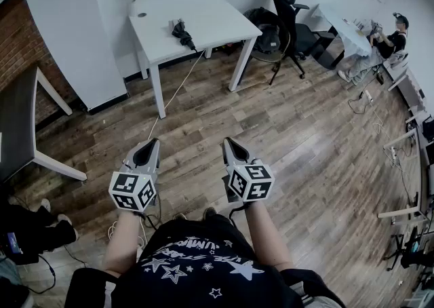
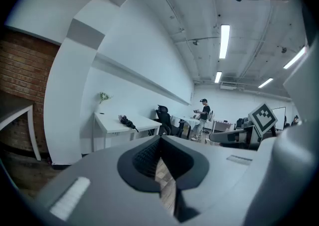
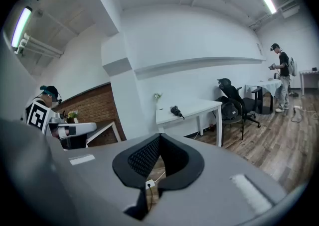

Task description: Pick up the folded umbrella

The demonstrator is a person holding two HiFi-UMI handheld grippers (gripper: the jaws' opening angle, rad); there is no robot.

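The folded umbrella (image 1: pixel 183 34) is black and lies on the white table (image 1: pixel 210 18) against the far wall. It is small and distant in the left gripper view (image 2: pixel 127 121) and the right gripper view (image 3: pixel 175 111). My left gripper (image 1: pixel 154 141) and right gripper (image 1: pixel 227 140) are held side by side in front of my body, over the wooden floor and well short of the table. Both point towards the table, with their jaws closed together and nothing between them.
A white cable (image 1: pixel 178 86) runs from the table across the floor towards me. A black office chair (image 1: pixel 285 8) stands right of the table. A dark table (image 1: pixel 17 123) by a brick wall is at the left. A person (image 1: pixel 390 41) stands far right.
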